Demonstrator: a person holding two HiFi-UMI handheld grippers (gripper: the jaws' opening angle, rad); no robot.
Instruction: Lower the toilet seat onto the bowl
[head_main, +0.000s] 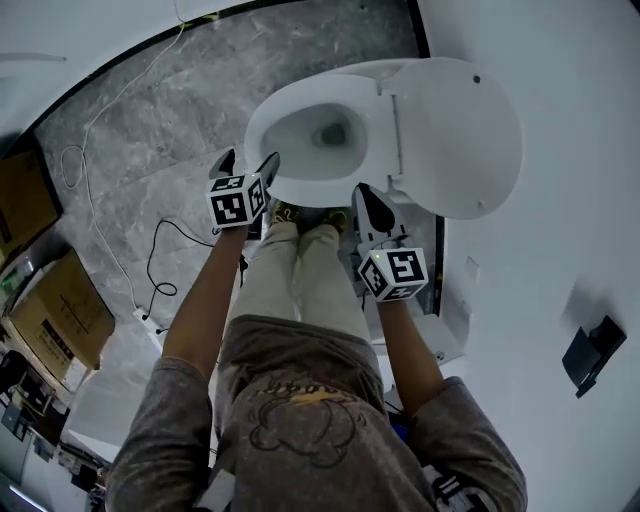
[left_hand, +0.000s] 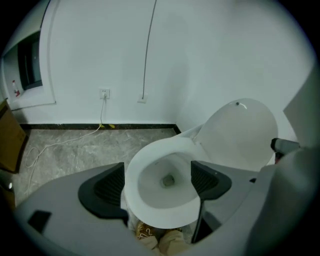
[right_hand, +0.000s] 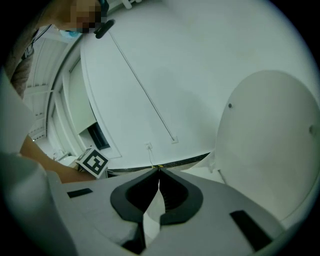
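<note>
The white toilet bowl (head_main: 300, 140) stands uncovered, its rim bare. Its seat and lid (head_main: 455, 135) are tipped up together against the wall behind. My left gripper (head_main: 245, 165) hangs open just in front of the bowl's near left rim, holding nothing. In the left gripper view the bowl (left_hand: 165, 177) shows between the spread jaws of the left gripper (left_hand: 159, 182), with the raised seat and lid (left_hand: 240, 135) to the right. My right gripper (head_main: 370, 205) is shut and empty, near the bowl's front right. In its own view the right gripper (right_hand: 159, 172) points past the upright lid (right_hand: 270, 145).
The person's legs and shoes (head_main: 300, 215) stand right in front of the bowl. Cardboard boxes (head_main: 60, 315) sit at the left. A white cable (head_main: 105, 110) trails over the grey marble floor to a wall socket (left_hand: 104, 93). A black fitting (head_main: 593, 352) is on the right wall.
</note>
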